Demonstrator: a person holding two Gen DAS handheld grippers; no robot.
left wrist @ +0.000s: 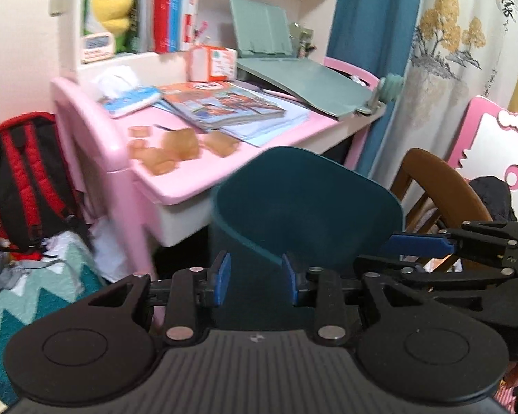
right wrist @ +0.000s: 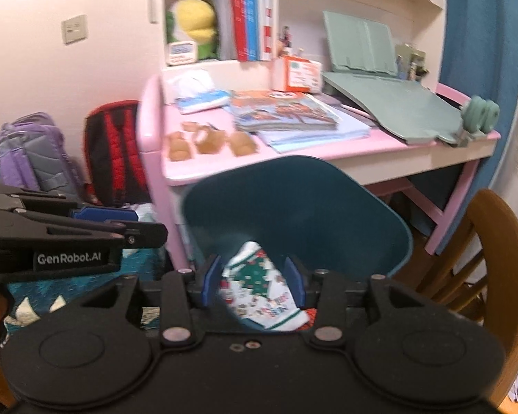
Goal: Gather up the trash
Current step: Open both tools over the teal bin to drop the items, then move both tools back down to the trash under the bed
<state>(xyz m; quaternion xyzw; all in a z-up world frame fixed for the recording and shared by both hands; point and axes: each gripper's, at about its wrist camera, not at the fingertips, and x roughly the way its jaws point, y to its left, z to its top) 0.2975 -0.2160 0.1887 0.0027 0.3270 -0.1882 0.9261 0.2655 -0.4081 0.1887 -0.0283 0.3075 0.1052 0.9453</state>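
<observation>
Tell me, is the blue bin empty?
Not empty. The right wrist view shows a patterned wrapper lying inside the blue bin.

Bin (right wrist: 293,207) stood in front of the bench (right wrist: 328,158), below its front edge. Wrapper scraps (right wrist: 207,143) lay on the bench near its front left corner; stacked books (right wrist: 286,114) sat to their right, tissue pack (right wrist: 203,100) behind them. Two backpacks (right wrist: 110,148) leaned left of the bench. Chair (right wrist: 493,258) stood right of the bin. A printed item (right wrist: 262,289) lay inside the bin.
</observation>
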